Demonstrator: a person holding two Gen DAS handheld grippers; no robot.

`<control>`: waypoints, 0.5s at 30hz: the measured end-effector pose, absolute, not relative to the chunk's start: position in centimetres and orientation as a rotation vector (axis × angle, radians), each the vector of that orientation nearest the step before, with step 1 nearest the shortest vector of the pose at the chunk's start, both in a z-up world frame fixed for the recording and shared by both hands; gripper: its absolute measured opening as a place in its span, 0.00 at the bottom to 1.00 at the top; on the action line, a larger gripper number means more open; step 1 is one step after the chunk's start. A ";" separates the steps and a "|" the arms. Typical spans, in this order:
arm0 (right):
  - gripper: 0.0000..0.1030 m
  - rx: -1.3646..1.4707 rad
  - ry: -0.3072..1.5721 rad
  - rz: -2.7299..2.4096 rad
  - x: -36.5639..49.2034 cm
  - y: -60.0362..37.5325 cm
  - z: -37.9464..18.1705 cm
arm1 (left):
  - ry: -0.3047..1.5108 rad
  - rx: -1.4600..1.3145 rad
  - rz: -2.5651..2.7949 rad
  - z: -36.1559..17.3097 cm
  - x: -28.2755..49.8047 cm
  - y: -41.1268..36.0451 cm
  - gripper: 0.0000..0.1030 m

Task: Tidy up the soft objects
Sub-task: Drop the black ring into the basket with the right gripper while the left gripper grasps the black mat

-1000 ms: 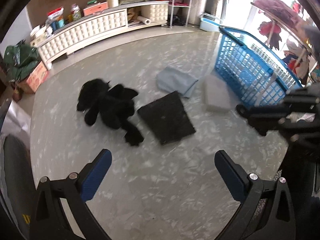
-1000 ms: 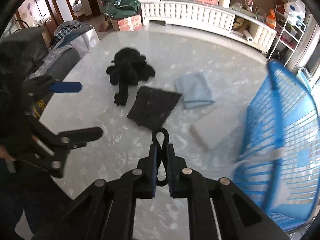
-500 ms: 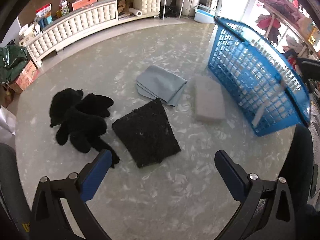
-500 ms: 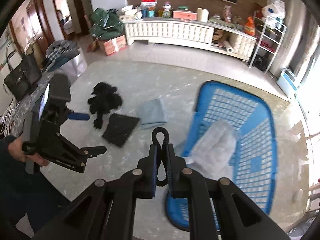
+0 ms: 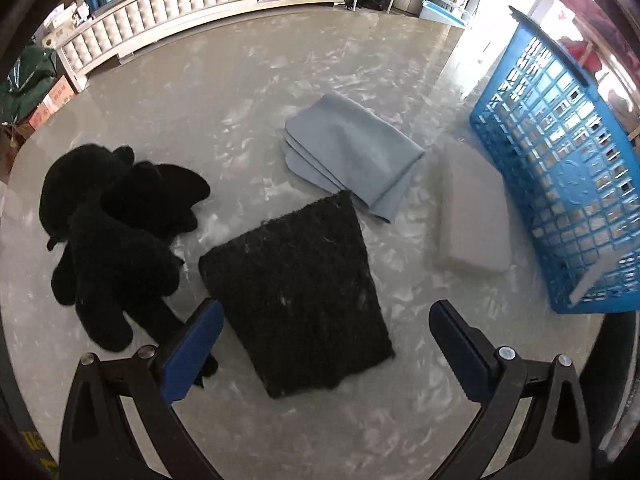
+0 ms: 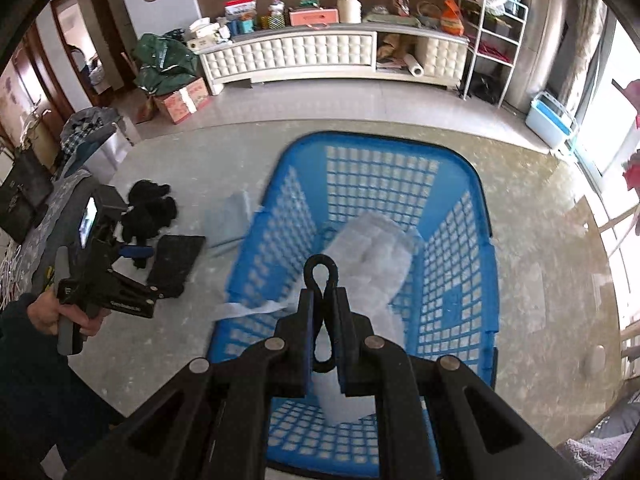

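Observation:
On the pale marbled surface lie a black plush toy [image 5: 112, 232], a black fuzzy mat [image 5: 296, 296], a folded blue-grey cloth [image 5: 352, 152] and a grey foam block [image 5: 472, 220]. My left gripper [image 5: 326, 344] is open and hovers over the mat's near end, its left finger by the plush toy's leg. The blue plastic basket [image 5: 560, 168] stands tilted at the right. My right gripper [image 6: 322, 300] is shut above the basket [image 6: 460, 300], with only a thin black loop between its pads. A translucent white padded sheet [image 6: 372, 248] lies in the basket.
A white tufted cabinet [image 6: 320, 56] with clutter on top runs along the far wall, beside a wire shelf [image 6: 492, 40]. A green bag and a cardboard box [image 6: 180, 96] sit at the left. A hand [image 6: 72, 316] holds the left gripper [image 6: 148, 272].
My left gripper has come down and closer to the mat and plush toy. The right gripper has swung from beside the basket to over it, staying shut.

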State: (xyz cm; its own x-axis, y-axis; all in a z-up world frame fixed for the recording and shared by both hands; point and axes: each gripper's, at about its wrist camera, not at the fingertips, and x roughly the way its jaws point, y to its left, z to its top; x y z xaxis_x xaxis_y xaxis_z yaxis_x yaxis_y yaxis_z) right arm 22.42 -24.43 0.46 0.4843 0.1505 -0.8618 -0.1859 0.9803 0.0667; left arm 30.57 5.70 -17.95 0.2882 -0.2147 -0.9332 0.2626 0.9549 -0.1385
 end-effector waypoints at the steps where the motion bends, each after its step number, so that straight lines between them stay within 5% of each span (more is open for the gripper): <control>1: 0.08 -0.032 1.053 0.201 22.6 -24.8 0.3 | 1.238 0.065 -0.310 -18.1 30.7 5.5 1.00; 15: 0.09 -0.021 1.190 0.194 27.2 -26.0 -3.5 | 1.256 0.092 -0.321 -18.8 32.9 4.1 0.98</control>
